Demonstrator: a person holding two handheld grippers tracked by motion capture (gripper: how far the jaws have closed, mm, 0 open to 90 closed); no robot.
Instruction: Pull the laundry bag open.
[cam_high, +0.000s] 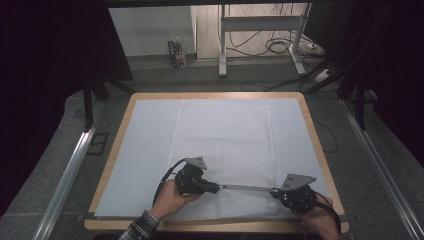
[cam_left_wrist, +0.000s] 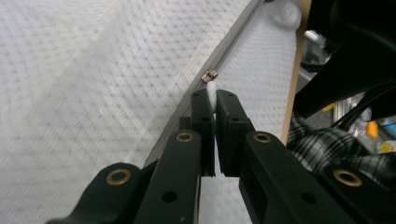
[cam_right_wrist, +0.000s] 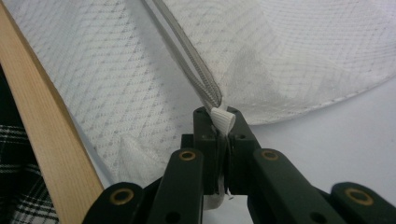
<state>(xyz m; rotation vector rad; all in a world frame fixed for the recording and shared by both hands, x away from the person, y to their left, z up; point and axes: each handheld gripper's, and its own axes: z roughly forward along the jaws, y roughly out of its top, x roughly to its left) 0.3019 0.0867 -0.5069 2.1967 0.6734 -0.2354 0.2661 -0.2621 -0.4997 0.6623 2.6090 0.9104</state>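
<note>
A white mesh bag (cam_high: 225, 140) lies flat on the table, its grey zipper (cam_high: 245, 188) running along the near edge. My left gripper (cam_high: 217, 187) sits at the zipper's left end. In the left gripper view it (cam_left_wrist: 212, 100) is shut on the white pull tab (cam_left_wrist: 212, 91) just behind the metal slider (cam_left_wrist: 210, 75). My right gripper (cam_high: 274, 191) is at the zipper's right end. In the right gripper view it (cam_right_wrist: 219, 116) is shut on a white fabric tab (cam_right_wrist: 223, 119) where the zipper (cam_right_wrist: 187, 56) ends. The zipper is stretched straight between both grippers.
A pale sheet (cam_high: 145, 150) covers the wooden table (cam_high: 215, 95), whose near edge (cam_right_wrist: 42, 116) lies close to both hands. Beyond the table stand a desk frame (cam_high: 222, 45), floor cables (cam_high: 280, 45) and a small carton (cam_high: 176, 52). Metal rails (cam_high: 70, 170) run along both sides.
</note>
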